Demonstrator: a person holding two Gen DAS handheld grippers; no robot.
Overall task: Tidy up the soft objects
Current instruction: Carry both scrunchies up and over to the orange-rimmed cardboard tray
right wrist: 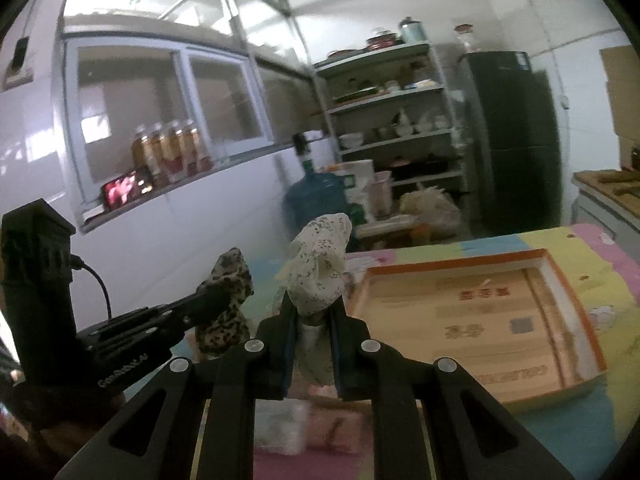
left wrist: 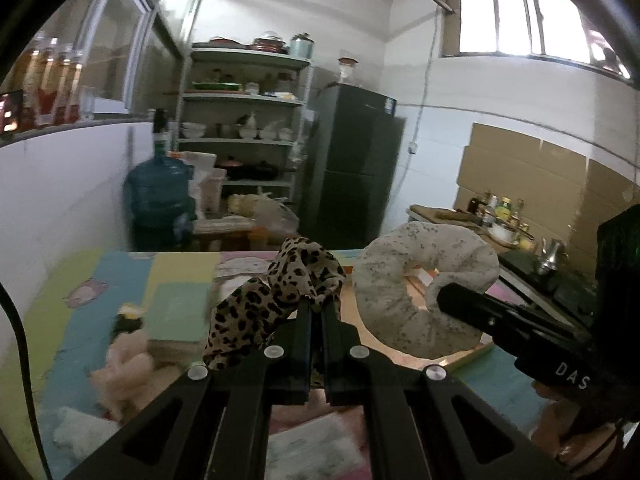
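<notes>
Left hand-held gripper (left wrist: 316,308) is clamping a leopard cloth (left wrist: 276,292) between its narrowed jaws; the cloth is bunching above the fingertips and trailing down to the left, clear of the bench (left wrist: 176,276). From the right wrist view, the same cloth (right wrist: 228,296) is hanging off the left hand-held gripper (right wrist: 212,300) beside the other tool.

Right hand-held gripper (right wrist: 314,308) is pinching a floral pillow (right wrist: 320,276), with jaws closed on the fabric and the free end standing up above the fingertips. In the left wrist view the floral pillow (left wrist: 416,288) is showing as a curved, horseshoe form, held off the surface by the right hand-held gripper (left wrist: 444,300) at one of its ends.

Both items are being carried in the air, near each other, side by side.

Below and right of the pillow, an open box (right wrist: 560,276) with an orange rim is lying on the bench, which is wearing a pastel patchwork cover (right wrist: 500,246). A pink plush toy (left wrist: 120,364) and a white fluffy item (left wrist: 76,432) are lying on the cover at the left; both are blurred.

Beyond the bench, a blue water jug (left wrist: 160,192), a shelf rack (left wrist: 244,96) loaded with dishes, and a dark fridge (left wrist: 356,168) are standing against the wall.
</notes>
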